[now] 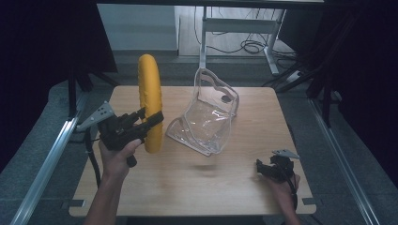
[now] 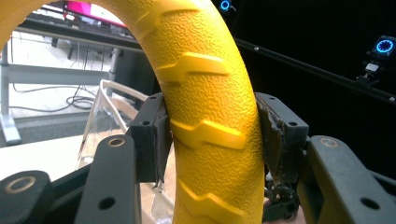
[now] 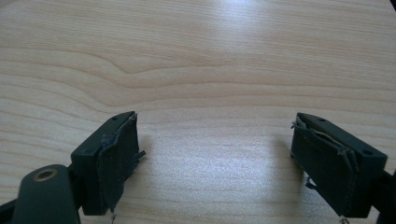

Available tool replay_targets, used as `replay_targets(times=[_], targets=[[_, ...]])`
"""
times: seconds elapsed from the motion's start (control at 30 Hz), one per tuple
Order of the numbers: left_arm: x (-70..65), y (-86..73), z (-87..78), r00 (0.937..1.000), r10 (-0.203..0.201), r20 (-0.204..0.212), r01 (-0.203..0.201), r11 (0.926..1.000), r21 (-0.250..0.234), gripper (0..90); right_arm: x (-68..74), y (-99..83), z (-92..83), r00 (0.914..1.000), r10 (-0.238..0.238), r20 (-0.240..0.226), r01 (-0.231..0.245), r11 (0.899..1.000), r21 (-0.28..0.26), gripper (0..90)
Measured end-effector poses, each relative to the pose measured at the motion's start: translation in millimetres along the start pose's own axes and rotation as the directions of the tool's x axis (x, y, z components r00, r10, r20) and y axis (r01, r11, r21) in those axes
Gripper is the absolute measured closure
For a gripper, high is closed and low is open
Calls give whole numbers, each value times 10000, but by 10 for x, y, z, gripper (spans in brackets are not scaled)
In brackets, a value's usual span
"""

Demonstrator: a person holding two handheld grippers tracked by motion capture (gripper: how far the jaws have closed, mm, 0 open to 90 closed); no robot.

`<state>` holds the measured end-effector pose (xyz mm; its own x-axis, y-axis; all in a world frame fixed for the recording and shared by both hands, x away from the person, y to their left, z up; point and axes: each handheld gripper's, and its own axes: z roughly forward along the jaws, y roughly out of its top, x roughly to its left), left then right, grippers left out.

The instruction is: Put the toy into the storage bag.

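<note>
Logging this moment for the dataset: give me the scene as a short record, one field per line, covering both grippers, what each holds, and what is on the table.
left gripper: shut on yellow ring, jaws pressed on both sides of its rim
yellow ring: held upright on edge, over the table's left part; textured surface with raised zigzag ridges
right gripper: open, nothing between the jaws, low over bare wood near the table's right front corner
clear plastic bag: at mid-table, right of the ring, standing open, apart from both grippers
table: light wood

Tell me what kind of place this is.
Probably a lab or recording workspace: a wooden table ringed by dark curtains, a desk frame with loose cables on the floor behind, and glowing ring-lit cameras mounted on rails.
</note>
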<state>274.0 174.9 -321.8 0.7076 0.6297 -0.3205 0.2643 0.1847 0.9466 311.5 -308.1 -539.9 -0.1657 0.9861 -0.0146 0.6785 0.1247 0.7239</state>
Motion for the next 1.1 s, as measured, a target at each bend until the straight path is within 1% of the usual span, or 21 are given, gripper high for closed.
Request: replay_targets(times=[0.13,0.33,0.73,0.93,1.1], targets=[[-41,56,79,10000,30,95,-30,10000,-20,488,-1,-1,1,10000,-23,-4,23,10000,-14,157],[-92,132,188,9994,-6,357,10,10000,-91,488,-1,-1,2,10000,-11,-13,11,10000,-33,158],[-209,286,331,9982,327,509,-313,9991,-292,488,0,-1,1,10000,3,-23,-3,10000,-33,159],[-292,357,425,9974,365,629,-339,9986,-405,488,0,-1,1,10000,0,-24,0,10000,-33,159],[-366,404,516,9965,504,672,-475,9979,-450,488,-1,-1,0,10000,-7,-28,7,10000,-25,159]])
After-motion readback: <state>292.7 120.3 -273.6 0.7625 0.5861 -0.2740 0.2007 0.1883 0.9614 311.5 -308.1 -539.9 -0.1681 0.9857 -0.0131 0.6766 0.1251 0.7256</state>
